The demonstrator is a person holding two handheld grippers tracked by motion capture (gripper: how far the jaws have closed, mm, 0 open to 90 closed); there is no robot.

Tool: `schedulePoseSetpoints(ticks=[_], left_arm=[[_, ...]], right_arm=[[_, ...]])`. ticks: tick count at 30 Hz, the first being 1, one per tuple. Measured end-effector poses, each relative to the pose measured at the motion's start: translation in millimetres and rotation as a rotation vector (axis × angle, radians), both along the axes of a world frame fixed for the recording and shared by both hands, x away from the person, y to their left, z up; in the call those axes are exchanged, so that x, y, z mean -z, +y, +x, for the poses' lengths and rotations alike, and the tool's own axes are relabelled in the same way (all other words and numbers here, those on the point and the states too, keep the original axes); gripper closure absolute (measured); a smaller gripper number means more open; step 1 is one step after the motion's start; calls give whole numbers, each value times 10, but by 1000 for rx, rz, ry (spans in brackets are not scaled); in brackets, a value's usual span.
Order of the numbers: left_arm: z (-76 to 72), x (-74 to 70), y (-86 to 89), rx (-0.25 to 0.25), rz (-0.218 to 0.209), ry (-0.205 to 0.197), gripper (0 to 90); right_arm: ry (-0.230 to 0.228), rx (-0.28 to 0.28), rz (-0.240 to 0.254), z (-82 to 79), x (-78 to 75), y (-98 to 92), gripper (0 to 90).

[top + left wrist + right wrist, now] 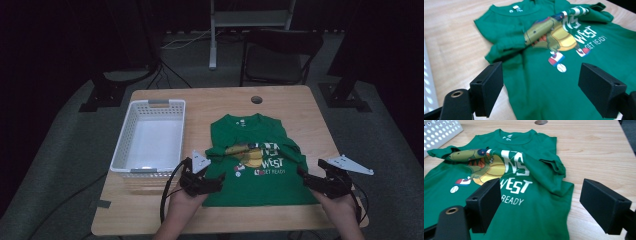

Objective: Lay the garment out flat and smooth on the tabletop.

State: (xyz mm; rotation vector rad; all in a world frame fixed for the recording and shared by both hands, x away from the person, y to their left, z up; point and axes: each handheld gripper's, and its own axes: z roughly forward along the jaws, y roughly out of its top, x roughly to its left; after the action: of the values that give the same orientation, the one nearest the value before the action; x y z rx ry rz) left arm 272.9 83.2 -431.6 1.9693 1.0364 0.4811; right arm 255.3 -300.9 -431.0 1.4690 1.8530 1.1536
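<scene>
A white perforated basket (150, 137) is seen at the left of the wooden table (300, 107), its near rim close to the table's front-left part, with a bare strip of wood between it and the green T-shirt (252, 165). The left gripper (212, 183) is held with jaws spread wide and empty at the shirt's lower left edge, one jaw over wood, the other over fabric. The shirt is laid flat at the table's middle, collar away from the person, both sleeves folded inward over the print. The right gripper (306, 179) is likewise held wide apart and empty, at the shirt's lower right edge, with open wood left beyond it up to the table's right edge
</scene>
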Motion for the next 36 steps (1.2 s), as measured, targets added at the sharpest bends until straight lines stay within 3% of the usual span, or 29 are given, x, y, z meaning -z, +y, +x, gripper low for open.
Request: schedulePoseSetpoints(ticks=[10,16,29,33,36], left_arm=[[-193,202,121,-14,21,20,212],[-221,281,178,-26,63,22,212],[-311,382,217,-41,85,70,212],[-340,441,226,-48,91,86,212],[-365,460,239,-50,91,89,212]], right_arm=[[14,28,-12,-128,108,-87,163],[44,64,-10,-182,201,-178,129],[78,132,-17,-366,353,-358,126],[108,163,-40,-401,415,-363,121],[128,154,-43,-420,456,-368,123]])
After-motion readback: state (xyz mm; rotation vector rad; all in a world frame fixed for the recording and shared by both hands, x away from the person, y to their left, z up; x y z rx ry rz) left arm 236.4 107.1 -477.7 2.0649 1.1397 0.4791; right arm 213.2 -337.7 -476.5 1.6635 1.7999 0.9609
